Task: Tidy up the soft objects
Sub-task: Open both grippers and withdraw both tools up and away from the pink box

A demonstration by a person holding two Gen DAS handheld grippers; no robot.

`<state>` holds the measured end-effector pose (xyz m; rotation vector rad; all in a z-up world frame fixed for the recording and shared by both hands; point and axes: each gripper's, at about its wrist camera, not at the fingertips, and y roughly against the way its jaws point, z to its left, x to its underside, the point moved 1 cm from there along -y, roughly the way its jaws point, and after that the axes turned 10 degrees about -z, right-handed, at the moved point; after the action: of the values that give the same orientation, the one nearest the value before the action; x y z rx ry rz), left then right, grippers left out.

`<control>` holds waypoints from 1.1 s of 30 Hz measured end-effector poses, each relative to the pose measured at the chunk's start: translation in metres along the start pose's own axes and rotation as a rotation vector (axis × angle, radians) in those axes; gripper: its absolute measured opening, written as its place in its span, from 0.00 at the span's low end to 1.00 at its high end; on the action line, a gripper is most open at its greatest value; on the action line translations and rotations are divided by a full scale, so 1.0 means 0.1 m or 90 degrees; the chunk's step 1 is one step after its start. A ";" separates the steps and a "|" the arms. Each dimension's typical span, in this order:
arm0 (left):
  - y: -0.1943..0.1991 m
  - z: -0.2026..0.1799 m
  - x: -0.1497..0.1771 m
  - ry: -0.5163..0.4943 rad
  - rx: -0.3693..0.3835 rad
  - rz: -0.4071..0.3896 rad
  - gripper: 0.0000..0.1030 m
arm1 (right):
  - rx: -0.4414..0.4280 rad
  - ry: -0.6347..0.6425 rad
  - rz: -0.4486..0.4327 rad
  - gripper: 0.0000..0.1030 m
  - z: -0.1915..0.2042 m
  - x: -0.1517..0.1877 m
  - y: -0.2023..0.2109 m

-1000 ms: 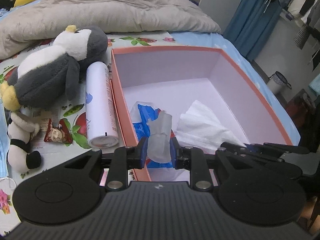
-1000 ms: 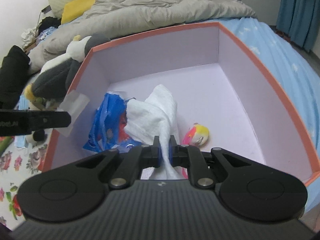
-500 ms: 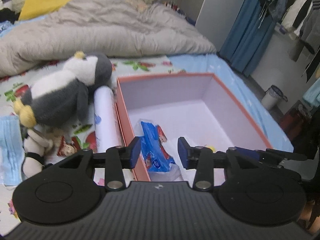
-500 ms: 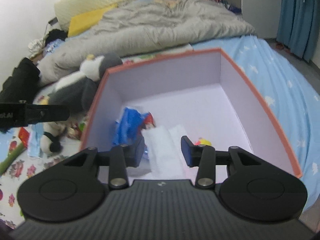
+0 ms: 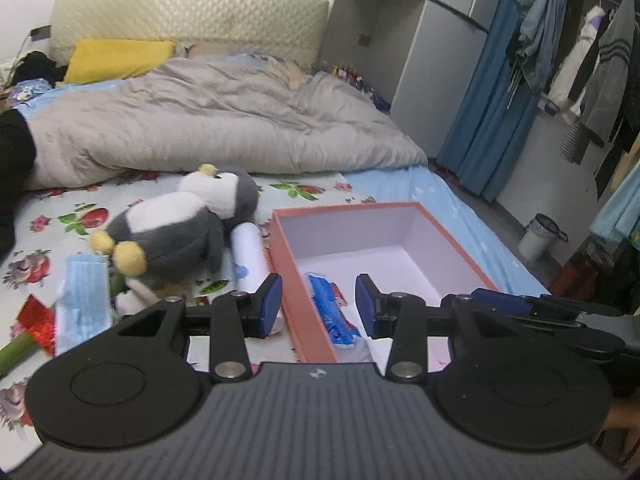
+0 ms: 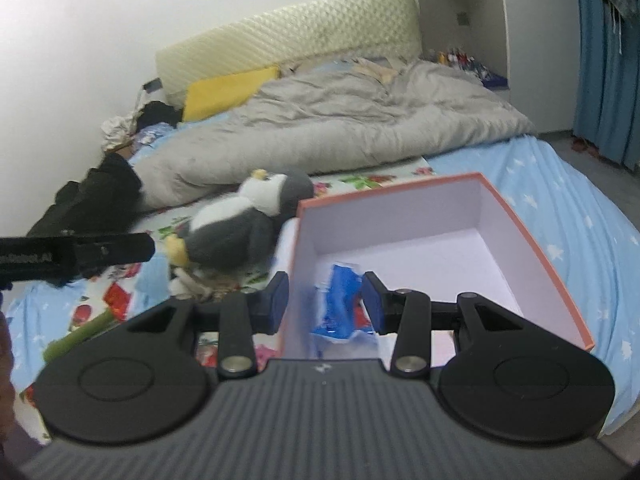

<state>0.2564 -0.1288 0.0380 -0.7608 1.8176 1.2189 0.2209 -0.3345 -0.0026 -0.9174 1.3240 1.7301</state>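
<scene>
An orange box (image 5: 452, 236) with a lilac inside lies open on the bed, with a blue plastic packet (image 5: 332, 312) at its near left corner. My left gripper (image 5: 318, 306) hangs open and empty above the box's near left edge. A grey and white penguin plush (image 5: 180, 236) lies left of the box, with a white cylinder (image 5: 250, 252) between them. In the right wrist view my right gripper (image 6: 324, 304) is also open and empty over the box (image 6: 400, 216), above the blue packet (image 6: 340, 300). White tissue (image 6: 370, 340) shows beside the packet. The penguin (image 6: 240, 228) lies left of it.
A blue face mask (image 5: 82, 300), a red wrapper (image 5: 36, 318) and a green stalk (image 5: 16, 350) lie on the flowered sheet at the left. A grey duvet (image 5: 220, 128) fills the far bed. A curtain (image 5: 480, 120), hanging clothes and a bin (image 5: 538, 236) stand on the right.
The left gripper let go of a pale plastic piece and the right let go of the white tissue, both over the box. Both opened, rose and drew back.
</scene>
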 end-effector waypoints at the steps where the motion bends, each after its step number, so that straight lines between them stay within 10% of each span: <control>1: 0.09 0.04 0.01 0.002 -0.005 -0.006 0.45 | -0.005 0.003 -0.005 0.42 0.06 0.00 0.05; 33: 1.48 1.13 1.14 0.061 -0.087 -0.002 0.45 | -0.094 0.055 0.038 0.42 1.38 1.07 0.62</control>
<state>0.1110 0.0240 -0.0178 -0.9116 1.8237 1.3353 0.1043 -0.1958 -0.0418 -1.0557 1.3038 1.8717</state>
